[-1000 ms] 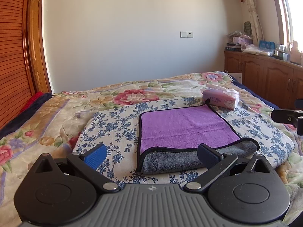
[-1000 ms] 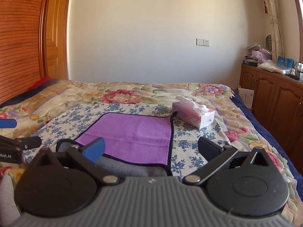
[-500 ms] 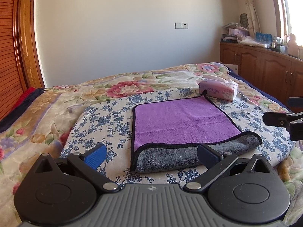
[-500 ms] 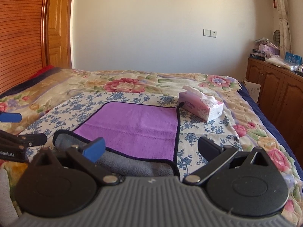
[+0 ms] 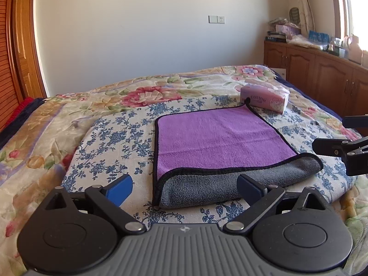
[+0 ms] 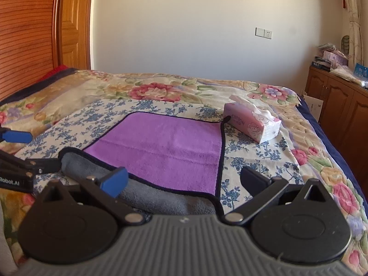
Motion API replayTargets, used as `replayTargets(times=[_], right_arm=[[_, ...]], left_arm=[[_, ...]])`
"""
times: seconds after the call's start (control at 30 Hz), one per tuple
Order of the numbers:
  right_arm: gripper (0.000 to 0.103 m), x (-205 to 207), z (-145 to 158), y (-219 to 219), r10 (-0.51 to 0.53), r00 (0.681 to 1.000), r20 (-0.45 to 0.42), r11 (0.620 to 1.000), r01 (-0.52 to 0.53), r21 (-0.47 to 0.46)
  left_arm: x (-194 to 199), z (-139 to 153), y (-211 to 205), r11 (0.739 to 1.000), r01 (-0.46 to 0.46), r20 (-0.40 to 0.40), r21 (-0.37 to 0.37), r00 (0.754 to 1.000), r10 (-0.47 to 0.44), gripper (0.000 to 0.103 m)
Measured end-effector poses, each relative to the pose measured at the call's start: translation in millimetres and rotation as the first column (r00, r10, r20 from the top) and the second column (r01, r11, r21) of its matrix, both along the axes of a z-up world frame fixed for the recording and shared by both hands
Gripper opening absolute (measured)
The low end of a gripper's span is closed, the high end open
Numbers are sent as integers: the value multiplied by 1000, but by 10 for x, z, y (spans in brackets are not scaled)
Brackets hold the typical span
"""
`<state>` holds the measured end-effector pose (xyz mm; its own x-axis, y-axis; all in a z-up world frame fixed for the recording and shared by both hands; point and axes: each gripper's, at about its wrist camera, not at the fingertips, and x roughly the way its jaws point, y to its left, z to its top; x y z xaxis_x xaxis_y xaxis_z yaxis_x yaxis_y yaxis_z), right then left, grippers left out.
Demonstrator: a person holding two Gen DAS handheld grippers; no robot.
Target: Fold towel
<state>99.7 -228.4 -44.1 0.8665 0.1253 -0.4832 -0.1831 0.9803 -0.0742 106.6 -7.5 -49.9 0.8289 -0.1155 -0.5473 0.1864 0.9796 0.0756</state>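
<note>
Where the towel [image 5: 220, 138] lies flat on the blue-flowered cloth [image 5: 119, 142] of the bed [image 5: 46, 124], its purple face is up and its near edge is turned back to show the grey underside [image 5: 207, 186] — a soft roll bound in black piping. Left gripper [image 5: 184, 185] and right gripper [image 6: 184, 179] both hover just short of that near edge, jaws spread wide and holding nothing. By appearance the fabric is plush microfibre: light, limp, not fragile, likely to sag and drag (and to cling slightly to the cloth beneath). Best purchase, as a judgement, is the two near corners at the piping — one per gripper. Tissue box [image 6: 253, 124] sits just beside the far right corner
</note>
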Motion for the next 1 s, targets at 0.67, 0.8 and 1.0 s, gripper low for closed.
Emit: replayTargets(times=[0.67, 0.8, 1.0], right_arm=[[103, 312, -131, 38, 51, 997, -64, 999, -52, -14], [103, 366, -160, 24, 52, 995, -81, 999, -53, -10], [103, 428, -202, -12, 47, 993, -105, 999, -48, -7]], left_arm=[[467, -204, 162, 1000, 13, -58, -28, 998, -14, 78], [549, -236, 214, 999, 5, -76, -41, 997, -8, 73], [633, -264, 289, 997, -6, -98, -80, 995, -2, 59]])
